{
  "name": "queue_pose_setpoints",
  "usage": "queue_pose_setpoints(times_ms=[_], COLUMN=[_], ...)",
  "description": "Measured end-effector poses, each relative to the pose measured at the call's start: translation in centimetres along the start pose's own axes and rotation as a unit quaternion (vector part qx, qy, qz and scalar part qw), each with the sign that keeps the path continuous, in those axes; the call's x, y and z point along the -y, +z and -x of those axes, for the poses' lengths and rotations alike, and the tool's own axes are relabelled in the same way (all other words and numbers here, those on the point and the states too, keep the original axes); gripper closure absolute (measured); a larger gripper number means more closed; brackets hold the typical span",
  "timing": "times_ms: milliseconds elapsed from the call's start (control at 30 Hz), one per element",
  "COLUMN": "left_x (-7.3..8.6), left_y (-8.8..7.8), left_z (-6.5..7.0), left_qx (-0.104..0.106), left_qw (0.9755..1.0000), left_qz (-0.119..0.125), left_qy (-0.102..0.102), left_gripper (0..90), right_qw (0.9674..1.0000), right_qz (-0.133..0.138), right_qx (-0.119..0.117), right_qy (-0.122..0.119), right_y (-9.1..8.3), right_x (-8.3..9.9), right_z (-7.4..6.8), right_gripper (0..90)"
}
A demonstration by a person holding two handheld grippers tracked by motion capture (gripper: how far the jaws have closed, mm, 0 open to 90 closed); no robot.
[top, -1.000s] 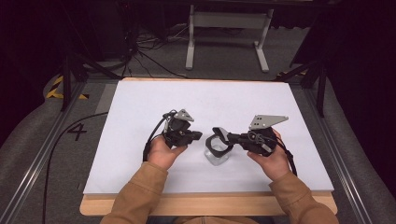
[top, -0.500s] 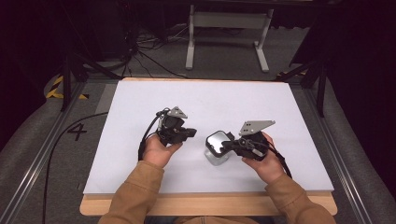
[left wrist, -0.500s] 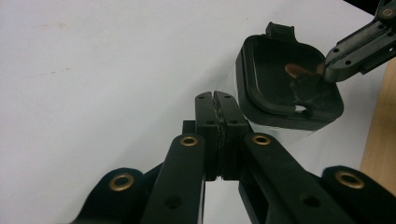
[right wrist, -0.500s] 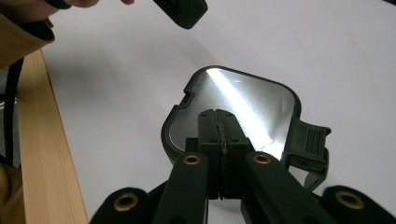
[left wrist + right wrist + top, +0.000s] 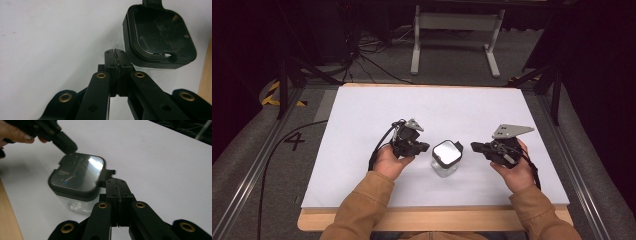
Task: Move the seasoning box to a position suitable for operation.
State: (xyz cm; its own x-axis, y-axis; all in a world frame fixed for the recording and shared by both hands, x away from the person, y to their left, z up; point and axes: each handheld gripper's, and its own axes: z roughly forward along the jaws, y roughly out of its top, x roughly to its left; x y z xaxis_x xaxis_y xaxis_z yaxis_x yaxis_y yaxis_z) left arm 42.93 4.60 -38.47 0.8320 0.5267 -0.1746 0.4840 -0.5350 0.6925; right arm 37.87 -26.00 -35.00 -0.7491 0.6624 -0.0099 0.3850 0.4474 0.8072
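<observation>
A clear square container [image 5: 446, 159] with a black lid [image 5: 79, 173] stands near the table's [image 5: 362, 120] near edge, between both grippers. The left gripper [image 5: 115, 53] and right gripper [image 5: 117, 182] have fingers pressed together, empty. Its contents are hard to make out.

The worktop [image 5: 362, 150] is a wooden board covered almost wholly by a white sheet [image 5: 452, 110]; bare wood shows as a thin strip along its near edge and a sliver at the far edge. One thing stands directly on the sheet: a small clear container [image 5: 446, 159] with a square black lid [image 5: 80, 173], upright, in the near half and about midway across. Away from the container the sheet is plain white on every side. The container's clear walls show below the lid [image 5: 160, 37].
</observation>
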Motion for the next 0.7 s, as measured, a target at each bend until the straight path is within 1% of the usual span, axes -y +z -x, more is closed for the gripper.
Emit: queue_pose_setpoints(times_ms=[33, 133, 167, 200, 233, 333, 367, 400, 433, 500, 533, 567, 600, 667, 700], left_x=[0.0, -0.1, -0.1, -0.1, -0.1, -0.2, -0.2, -0.2, -0.2, -0.2, -0.2, -0.2, -0.2, -0.2, -0.3], left_y=[0.2, 1.1, 1.2, 1.4, 1.5, 1.6, 1.6, 1.6, 1.6, 1.6, 1.5, 1.4, 1.4, 1.5, 1.5], left_z=[0.0, -0.1, 0.0, 0.0, 0.0, 0.3, 0.3, 0.4, 0.4, 0.4, 0.4, 0.4, 0.5, 0.9, 1.2], left_qx=[-0.002, 0.001, 0.002, 0.006, 0.006, 0.012, 0.009, 0.008, 0.009, 0.012, 0.012, 0.014, 0.015, 0.024, 0.027], left_qw=[1.0000, 0.9999, 0.9998, 0.9998, 0.9998, 0.9996, 0.9996, 0.9995, 0.9996, 0.9997, 0.9996, 0.9994, 0.9994, 0.9991, 0.9988], left_qz=[-0.005, -0.016, -0.021, -0.020, -0.017, -0.021, -0.019, -0.023, -0.023, -0.020, -0.023, -0.029, -0.027, -0.028, -0.032], left_qy=[0.004, 0.005, 0.005, 0.009, 0.012, 0.013, 0.017, 0.018, 0.013, 0.012, 0.011, 0.015, 0.014, 0.021, 0.023], left_gripper=[89.4, 89.4, 89.4, 89.5, 89.4, 89.4, 89.6, 89.5, 89.6, 89.6, 89.6, 89.6, 89.6, 89.7, 89.6], right_qw=[1.0000, 0.9995, 0.9993, 0.9992, 0.9990, 0.9987, 0.9985, 0.9984, 0.9983, 0.9983, 0.9983, 0.9983, 0.9982, 0.9980, 0.9980], right_qz=[0.002, 0.005, 0.007, 0.006, 0.007, 0.008, 0.010, 0.011, 0.013, 0.014, 0.014, 0.014, 0.015, 0.020, 0.020], right_qx=[0.006, 0.019, 0.024, 0.027, 0.030, 0.034, 0.035, 0.036, 0.035, 0.036, 0.036, 0.038, 0.038, 0.039, 0.040], right_qy=[0.006, 0.025, 0.027, 0.029, 0.033, 0.038, 0.041, 0.042, 0.044, 0.045, 0.045, 0.043, 0.043, 0.045, 0.045], right_y=[-0.4, -1.2, -1.4, -1.5, -1.7, -2.0, -2.1, -2.2, -2.3, -2.4, -2.4, -2.4, -2.5, -2.6, -2.8], right_x=[0.2, 0.8, 1.0, 1.1, 1.2, 1.4, 1.5, 1.5, 1.5, 1.5, 1.5, 1.5, 1.5, 1.5, 1.4], right_z=[0.5, 1.7, 2.0, 2.1, 2.4, 2.7, 2.9, 2.9, 3.0, 3.1, 3.1, 3.1, 3.1, 3.2, 3.3], right_gripper=[89.8, 89.8, 89.9, 89.8, 89.8, 89.9, 89.8, 89.8, 89.9, 89.8, 89.8, 89.8, 89.9, 89.8, 89.8])
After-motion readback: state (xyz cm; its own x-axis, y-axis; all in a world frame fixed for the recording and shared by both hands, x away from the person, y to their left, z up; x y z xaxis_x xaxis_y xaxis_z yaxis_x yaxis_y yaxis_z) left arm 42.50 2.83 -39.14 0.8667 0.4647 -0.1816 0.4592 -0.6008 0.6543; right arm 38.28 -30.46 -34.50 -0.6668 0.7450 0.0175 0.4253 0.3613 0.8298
